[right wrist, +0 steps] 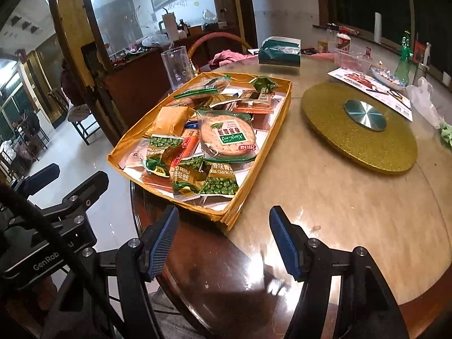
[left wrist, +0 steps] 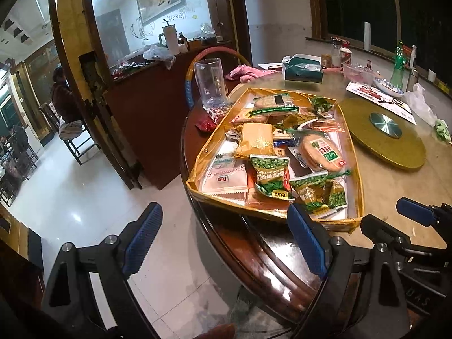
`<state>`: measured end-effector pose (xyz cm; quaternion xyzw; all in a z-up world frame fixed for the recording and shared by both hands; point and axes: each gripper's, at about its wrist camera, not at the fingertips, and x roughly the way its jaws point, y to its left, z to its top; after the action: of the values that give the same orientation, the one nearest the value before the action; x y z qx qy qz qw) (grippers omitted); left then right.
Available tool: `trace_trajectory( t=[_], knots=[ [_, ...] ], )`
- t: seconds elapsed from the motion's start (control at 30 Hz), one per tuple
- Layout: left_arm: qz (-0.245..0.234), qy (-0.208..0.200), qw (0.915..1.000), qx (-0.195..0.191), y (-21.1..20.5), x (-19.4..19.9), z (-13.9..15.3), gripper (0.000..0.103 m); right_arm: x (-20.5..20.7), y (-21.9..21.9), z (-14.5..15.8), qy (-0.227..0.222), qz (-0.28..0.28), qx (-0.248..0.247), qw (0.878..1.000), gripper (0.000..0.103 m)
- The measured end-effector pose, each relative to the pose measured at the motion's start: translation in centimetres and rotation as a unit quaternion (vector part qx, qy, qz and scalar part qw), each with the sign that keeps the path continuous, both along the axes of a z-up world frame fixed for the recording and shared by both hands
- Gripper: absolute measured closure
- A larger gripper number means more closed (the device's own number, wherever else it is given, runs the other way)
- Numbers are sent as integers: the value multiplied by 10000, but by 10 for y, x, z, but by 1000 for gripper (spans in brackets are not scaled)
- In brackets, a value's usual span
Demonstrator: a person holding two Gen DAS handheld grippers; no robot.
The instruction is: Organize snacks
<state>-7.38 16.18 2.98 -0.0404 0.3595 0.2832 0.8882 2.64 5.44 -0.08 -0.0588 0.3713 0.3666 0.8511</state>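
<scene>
Both claws stand wide open and empty short of the table's (right wrist: 325, 197) near edge. The right gripper (right wrist: 223, 240) sits nearer the snack tray (right wrist: 226, 217), whose corner lies just ahead; the left gripper (left wrist: 226, 240) hangs off-table. The tray's long axis runs away, upper-right.

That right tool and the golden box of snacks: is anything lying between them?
No. In the right wrist view only bare table top lies between the open right tool and the snack box's near corner.
</scene>
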Motion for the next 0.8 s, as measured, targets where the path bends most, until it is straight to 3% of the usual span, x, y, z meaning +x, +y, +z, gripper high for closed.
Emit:
trace_trajectory(
  t=[0.8],
  knots=[
    [99,151,9998,-24,18,15,-6,13,9,25,5,-43,146,-10,9999,36]
  ],
)
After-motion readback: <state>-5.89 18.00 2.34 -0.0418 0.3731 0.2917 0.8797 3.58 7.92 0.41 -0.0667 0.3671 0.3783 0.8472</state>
